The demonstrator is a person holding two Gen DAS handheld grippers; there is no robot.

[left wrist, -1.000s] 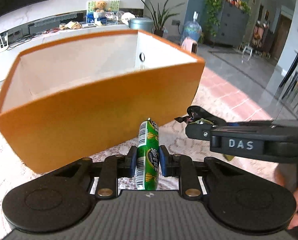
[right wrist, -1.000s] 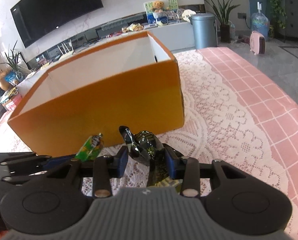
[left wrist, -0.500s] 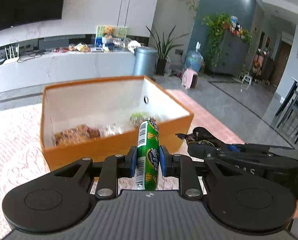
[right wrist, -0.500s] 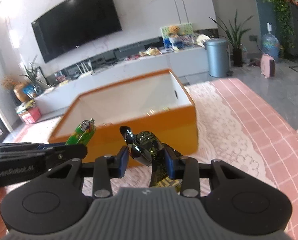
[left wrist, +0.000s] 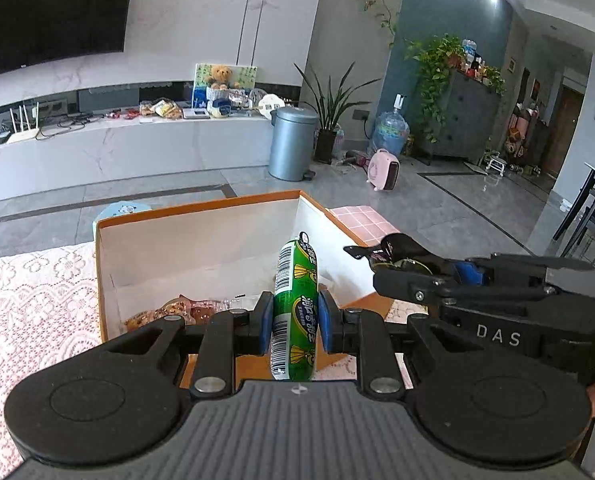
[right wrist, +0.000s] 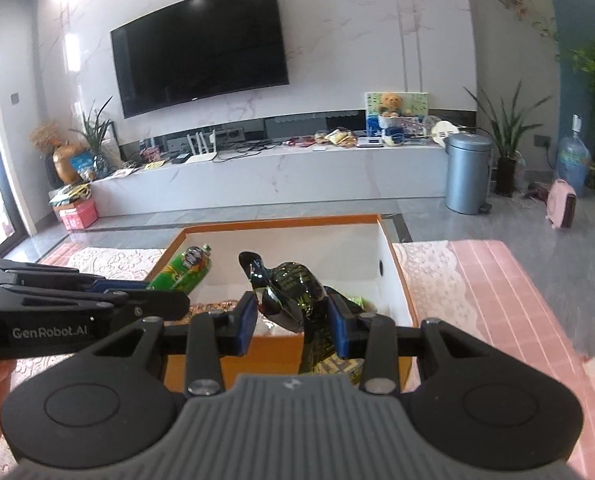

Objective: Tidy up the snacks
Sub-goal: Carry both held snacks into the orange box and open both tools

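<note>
My left gripper (left wrist: pixel 293 326) is shut on a green sausage-shaped snack (left wrist: pixel 295 308) that stands upright between the pads. My right gripper (right wrist: pixel 293 318) is shut on a dark shiny snack packet (right wrist: pixel 293 292). Both hang side by side above the near edge of an open orange box (left wrist: pixel 201 210) with white inner walls. Several wrapped snacks (left wrist: pixel 165 314) lie on the box's floor. The green snack also shows in the right wrist view (right wrist: pixel 185 270), and the dark packet in the left wrist view (left wrist: pixel 397 250). The box shows in the right wrist view (right wrist: pixel 281 220) too.
The box stands on a table with a white lace cloth (left wrist: pixel 29 300) over pink checked fabric (right wrist: pixel 509 304). Beyond lie a grey floor, a marble TV bench (right wrist: pixel 273 168), a grey bin (left wrist: pixel 291 142) and a pink heater (left wrist: pixel 383 170).
Both grippers have risen and drawn over the box, each still holding its snack. The box now sits lower in both views and its inside shows.
</note>
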